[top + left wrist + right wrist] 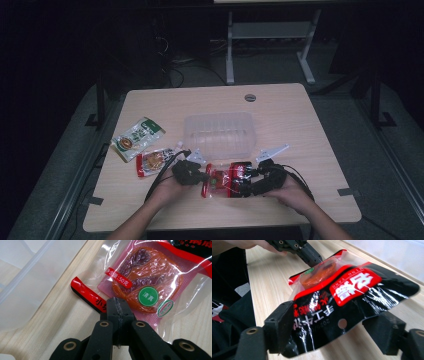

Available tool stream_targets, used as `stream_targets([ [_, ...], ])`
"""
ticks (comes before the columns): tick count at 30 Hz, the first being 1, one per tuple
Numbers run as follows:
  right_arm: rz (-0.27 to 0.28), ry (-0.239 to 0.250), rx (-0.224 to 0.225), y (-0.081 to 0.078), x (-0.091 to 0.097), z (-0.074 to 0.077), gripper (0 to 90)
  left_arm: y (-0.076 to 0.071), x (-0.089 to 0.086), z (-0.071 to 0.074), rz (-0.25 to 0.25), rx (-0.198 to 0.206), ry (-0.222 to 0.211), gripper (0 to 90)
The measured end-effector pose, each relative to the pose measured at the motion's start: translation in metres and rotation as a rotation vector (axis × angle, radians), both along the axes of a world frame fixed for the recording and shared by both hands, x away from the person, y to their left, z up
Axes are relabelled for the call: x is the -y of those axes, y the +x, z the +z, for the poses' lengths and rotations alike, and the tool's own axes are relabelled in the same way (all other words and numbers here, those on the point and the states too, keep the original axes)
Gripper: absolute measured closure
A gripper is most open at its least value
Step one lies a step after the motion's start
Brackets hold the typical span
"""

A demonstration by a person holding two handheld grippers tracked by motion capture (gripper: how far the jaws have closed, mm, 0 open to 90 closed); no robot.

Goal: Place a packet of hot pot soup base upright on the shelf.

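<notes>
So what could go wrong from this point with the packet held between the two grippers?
The left gripper pinches only the thin edge of the snack packet, so the film could slip out or tear. The right gripper stands wide around the other end without pressing, so that end may sag or drop short of the clear container.

Count: 3 snack packets – green one [137, 138] left of centre, red one [152, 162] just below it, red-black one [229, 179] lower centre. 1 clear plastic tub [219, 134] at centre. 2 claws: left [202, 179], right [251, 181]. 1 tabletop [310, 150].
</notes>
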State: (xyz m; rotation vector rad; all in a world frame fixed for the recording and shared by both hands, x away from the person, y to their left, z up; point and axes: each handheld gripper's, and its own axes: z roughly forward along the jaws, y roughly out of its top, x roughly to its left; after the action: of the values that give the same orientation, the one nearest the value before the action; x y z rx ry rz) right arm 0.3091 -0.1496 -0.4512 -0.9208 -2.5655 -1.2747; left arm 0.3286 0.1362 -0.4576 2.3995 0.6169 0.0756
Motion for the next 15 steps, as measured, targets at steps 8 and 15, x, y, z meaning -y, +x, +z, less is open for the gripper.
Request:
stream_targets([
  [8,0.016,-0.027,0.068,-0.004,-0.011,0.002,46.1,-0.002,0.0,0.0,0.018,0.002,-0.007,89.8],
  [15,0.022,-0.063,0.124,-0.003,-0.021,0.002,60.2,-0.002,0.0,-0.001,0.015,-0.005,-0.009,89.8],
])
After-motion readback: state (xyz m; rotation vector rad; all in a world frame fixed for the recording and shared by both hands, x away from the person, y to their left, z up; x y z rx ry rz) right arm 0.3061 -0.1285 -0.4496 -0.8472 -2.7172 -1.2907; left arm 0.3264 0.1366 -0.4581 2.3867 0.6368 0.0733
